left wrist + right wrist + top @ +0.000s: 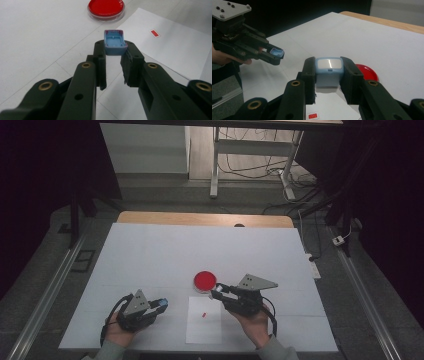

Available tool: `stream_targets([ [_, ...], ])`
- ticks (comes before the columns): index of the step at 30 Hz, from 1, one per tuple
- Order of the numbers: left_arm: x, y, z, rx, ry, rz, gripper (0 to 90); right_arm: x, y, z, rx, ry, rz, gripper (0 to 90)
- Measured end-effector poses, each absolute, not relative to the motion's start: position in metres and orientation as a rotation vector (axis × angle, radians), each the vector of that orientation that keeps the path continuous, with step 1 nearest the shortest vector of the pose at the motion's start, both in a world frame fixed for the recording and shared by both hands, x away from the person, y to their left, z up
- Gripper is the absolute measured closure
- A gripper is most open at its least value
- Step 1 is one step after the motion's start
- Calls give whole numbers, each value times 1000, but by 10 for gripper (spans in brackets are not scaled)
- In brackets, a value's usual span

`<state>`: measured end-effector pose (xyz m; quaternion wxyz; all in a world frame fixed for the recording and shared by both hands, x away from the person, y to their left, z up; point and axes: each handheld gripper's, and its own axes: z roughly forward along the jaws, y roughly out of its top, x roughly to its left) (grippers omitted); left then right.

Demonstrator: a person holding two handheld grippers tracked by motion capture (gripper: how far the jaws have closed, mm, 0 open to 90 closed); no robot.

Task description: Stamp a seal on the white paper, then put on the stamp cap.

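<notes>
Left gripper (114, 56) pinching blue plastic lid (114, 42); right gripper (329, 72) clamping glossy blue box (329, 70) — above bare white table (150, 255), mid-table.

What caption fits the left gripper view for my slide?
Left gripper shut on a blue cap, held above the white table, with the red dish and a sheet of paper beyond.

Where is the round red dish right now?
In the high view the round red dish sits on the white table cover, just beyond the white paper sheet and beside the right claw.
</notes>
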<state>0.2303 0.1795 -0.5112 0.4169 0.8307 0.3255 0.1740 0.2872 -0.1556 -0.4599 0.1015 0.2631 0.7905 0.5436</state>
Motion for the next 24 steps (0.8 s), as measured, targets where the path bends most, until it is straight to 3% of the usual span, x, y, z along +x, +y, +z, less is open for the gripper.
stream_targets([
  [24,233,167,-509,2097,772,436,743,287,-155,-458,772,2331,1619,668],
])
